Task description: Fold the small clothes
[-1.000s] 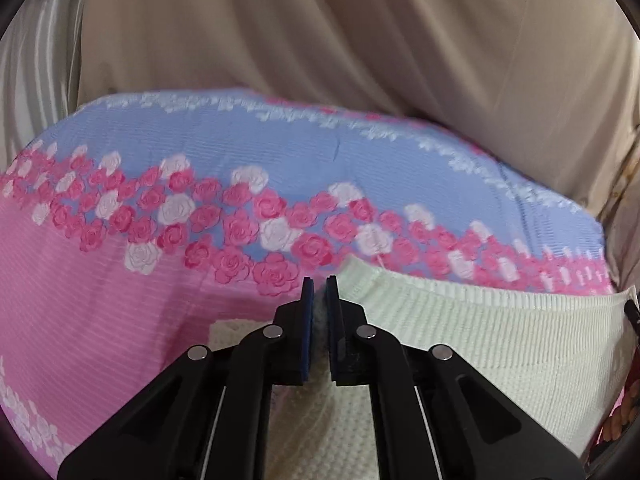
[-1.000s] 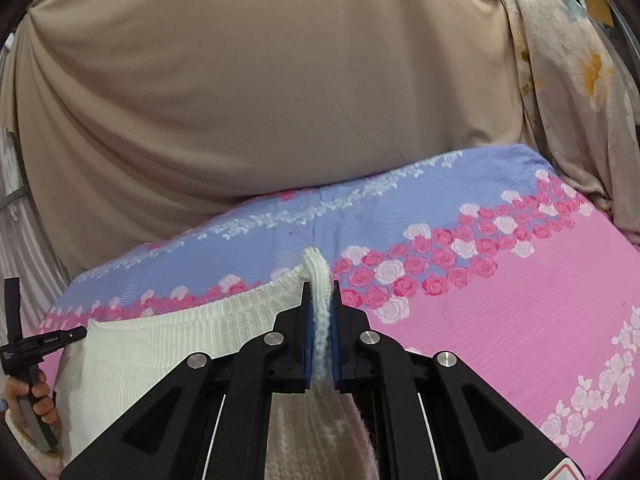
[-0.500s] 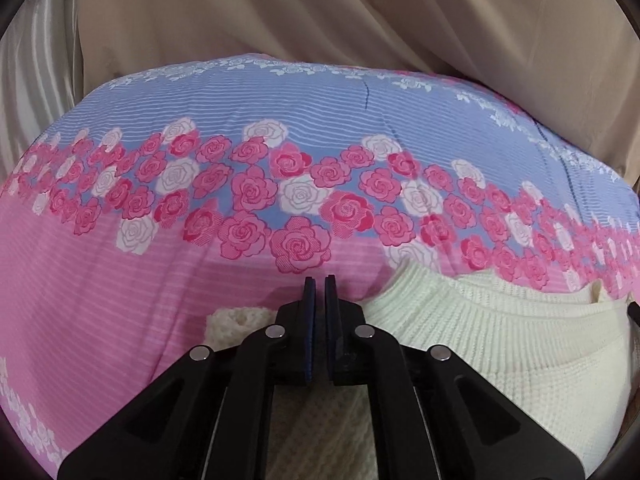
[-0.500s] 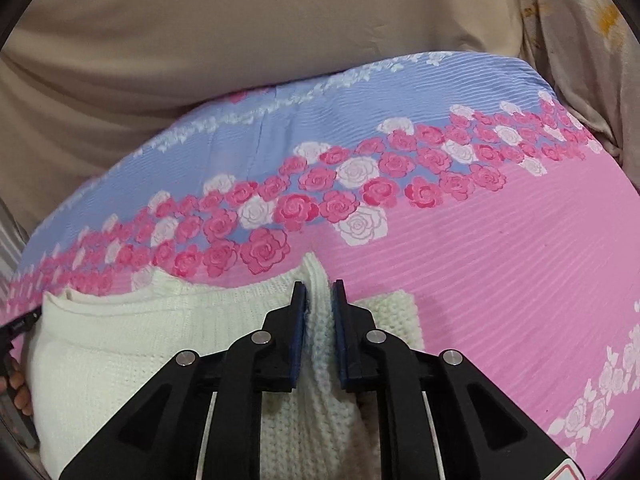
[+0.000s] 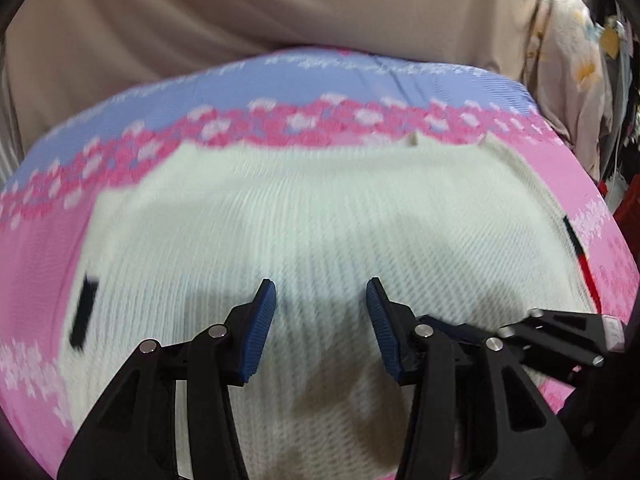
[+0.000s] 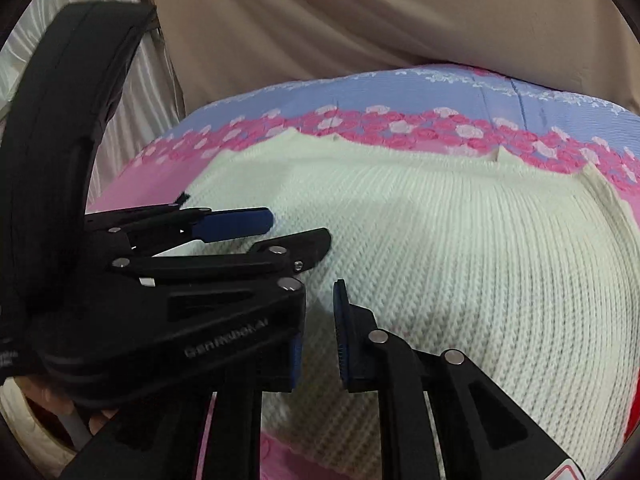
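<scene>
We note the pink-and-blue rose-print bedsheet beyond both sets of fingers. The cream ribbed-knit sweater lies flat under them: soft, light, stretchy; best pinched at a corner hem. Left gripper and right gripper: both spread apart, empty.

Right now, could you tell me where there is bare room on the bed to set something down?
Bare bedspread lies beyond the sweater, up to the beige curtain, and in a pink strip left of it. The near middle is crowded: left gripper and right gripper sit close together.
</scene>
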